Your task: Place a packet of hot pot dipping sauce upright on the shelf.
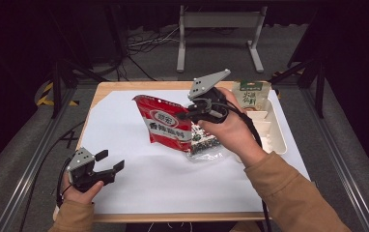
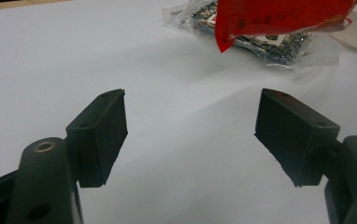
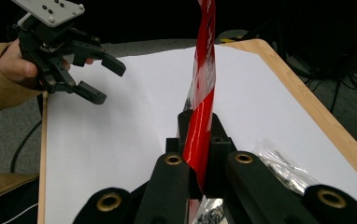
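The right gripper (image 1: pixel 186 115) pinches the glossy red foil snack packet (image 1: pixel 165 123) by its edge, hanging clear above the clear plastic pouch (image 1: pixel 203 145) for carrying, while the left gripper (image 1: pixel 109 166), well left of that pouch, waits with jaws spread.

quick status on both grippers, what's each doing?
Left gripper: open, holding nothing, over the white sheet.
Right gripper: closed on the red packet, lifted off the table.

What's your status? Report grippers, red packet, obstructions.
Right gripper shut on red packet, packet lifted off the sheet. Left gripper open, holding nothing, near table corner. Clear packet lies under the red one; tray beside it.
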The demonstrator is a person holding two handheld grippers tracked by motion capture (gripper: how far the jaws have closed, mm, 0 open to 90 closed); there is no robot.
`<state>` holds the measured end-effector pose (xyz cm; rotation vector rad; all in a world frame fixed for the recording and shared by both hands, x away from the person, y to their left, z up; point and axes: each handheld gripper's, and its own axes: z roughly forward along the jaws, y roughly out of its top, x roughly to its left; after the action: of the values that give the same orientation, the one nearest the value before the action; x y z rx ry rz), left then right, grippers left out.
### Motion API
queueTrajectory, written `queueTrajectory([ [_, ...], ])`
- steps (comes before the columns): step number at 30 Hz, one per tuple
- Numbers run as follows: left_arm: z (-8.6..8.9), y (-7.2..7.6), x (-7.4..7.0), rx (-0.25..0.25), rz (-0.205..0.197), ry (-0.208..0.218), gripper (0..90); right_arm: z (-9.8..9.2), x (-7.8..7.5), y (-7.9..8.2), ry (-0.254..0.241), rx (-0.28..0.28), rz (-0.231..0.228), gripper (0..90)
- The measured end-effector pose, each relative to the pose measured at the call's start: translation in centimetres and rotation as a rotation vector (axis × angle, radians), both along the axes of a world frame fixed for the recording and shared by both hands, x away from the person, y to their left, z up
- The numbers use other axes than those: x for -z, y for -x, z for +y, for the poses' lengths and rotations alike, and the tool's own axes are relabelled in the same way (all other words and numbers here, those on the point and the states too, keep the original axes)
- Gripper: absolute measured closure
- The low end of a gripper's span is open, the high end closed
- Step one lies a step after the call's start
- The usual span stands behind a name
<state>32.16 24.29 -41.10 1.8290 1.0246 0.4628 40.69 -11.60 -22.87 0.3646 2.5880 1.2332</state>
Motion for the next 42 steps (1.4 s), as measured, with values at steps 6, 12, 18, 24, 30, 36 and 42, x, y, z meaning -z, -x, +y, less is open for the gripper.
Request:
queueTrajectory([
  [6,-0.2,-0.2,0.1,0.002,0.004,0.001,25.3,-2.0,-0.8,0.4,-0.002,0.021,-0.018,89.2],
  [12,-0.4,-0.5,0.1,0.007,0.006,-0.002,25.3,-4.3,-1.6,0.7,-0.015,0.051,-0.041,89.2],
  [18,-0.6,-0.7,0.1,0.011,0.005,-0.005,25.3,-6.1,-2.1,0.9,-0.016,0.078,-0.063,89.2],
  [24,-0.9,-1.0,0.2,0.015,0.011,0.000,25.4,-8.2,-2.6,1.2,-0.027,0.106,-0.078,89.2],
  [30,-1.1,-1.3,0.2,0.024,0.012,-0.010,25.4,-9.8,-2.8,1.3,-0.025,0.122,-0.096,89.2],
  [36,-1.1,-1.4,0.2,0.024,0.011,-0.014,25.4,-11.7,-3.3,1.3,-0.028,0.140,-0.121,89.2],
  [42,-1.0,-1.4,0.3,0.019,0.018,-0.011,25.4,-13.6,-3.6,1.2,-0.030,0.161,-0.140,89.2],
])
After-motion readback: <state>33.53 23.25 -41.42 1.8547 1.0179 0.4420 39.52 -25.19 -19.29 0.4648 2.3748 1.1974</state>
